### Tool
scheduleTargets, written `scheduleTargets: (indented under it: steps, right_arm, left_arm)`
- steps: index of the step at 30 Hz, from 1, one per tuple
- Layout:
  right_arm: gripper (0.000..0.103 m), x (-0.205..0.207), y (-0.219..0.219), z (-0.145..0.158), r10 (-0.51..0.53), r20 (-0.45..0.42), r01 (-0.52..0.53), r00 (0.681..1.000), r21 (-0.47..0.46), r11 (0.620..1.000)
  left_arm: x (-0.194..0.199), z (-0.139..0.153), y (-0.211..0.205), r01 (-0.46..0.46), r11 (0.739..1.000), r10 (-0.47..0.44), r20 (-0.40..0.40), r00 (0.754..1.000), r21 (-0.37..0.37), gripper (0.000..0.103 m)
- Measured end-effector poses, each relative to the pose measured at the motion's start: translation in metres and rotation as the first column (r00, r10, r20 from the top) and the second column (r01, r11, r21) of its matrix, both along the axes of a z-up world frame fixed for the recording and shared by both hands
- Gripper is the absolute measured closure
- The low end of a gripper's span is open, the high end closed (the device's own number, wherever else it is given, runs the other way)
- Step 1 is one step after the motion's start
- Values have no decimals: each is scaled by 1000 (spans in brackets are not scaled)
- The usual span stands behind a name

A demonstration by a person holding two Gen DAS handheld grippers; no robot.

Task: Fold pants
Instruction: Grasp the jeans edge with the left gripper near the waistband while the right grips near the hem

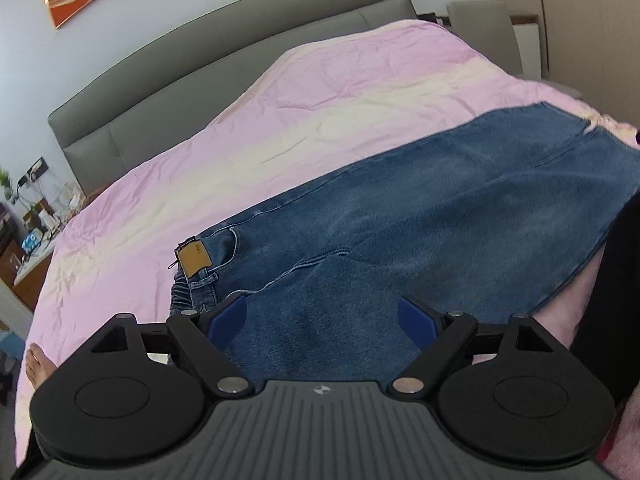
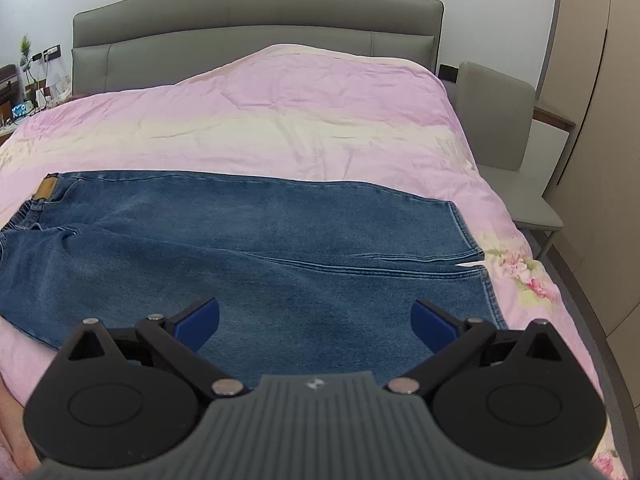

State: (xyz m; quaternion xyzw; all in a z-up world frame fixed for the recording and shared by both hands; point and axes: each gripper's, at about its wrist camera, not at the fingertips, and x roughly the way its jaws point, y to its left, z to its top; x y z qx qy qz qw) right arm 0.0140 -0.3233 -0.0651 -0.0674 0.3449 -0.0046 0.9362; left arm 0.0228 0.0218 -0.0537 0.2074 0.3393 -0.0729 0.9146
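Both wide-open, empty: left gripper (image 1: 322, 316) and right gripper (image 2: 316, 320) over flat blue denim pants (image 2: 256, 240) on pink-quilted bed (image 2: 320, 112), first fold pending, near-edge grasp needed next.

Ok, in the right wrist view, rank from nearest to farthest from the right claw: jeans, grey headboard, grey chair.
1. Jeans, spread directly beneath the open right claw.
2. Grey chair, beside the bed, far right.
3. Grey headboard, at the bed's far end.

Blue jeans (image 1: 400, 216) lie flat across the pink bed (image 1: 240, 128). The left gripper (image 1: 322, 320) hovers wide open over the jeans, near their tan waistband patch (image 1: 195, 259).
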Motion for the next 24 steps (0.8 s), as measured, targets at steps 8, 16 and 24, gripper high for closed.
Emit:
scheduleTargets:
  steps: [8,16,24]
  right_arm:
    - [26,28,-48,-38,33,-128,-55,991,-173,983]
    - [26,43,-79,-74,90,-254,-149,963,-223,963]
    - [24,46,-101,-104,217,-369,-319,904,-240,917]
  left_arm:
    - [5,-57,29,196,959,-157,-190,969,207,8]
    - [12,-133,45,326,819,-180,-327,928,472,8]
    - [24,-170,47,334,784,-175,-330,928,523,5]
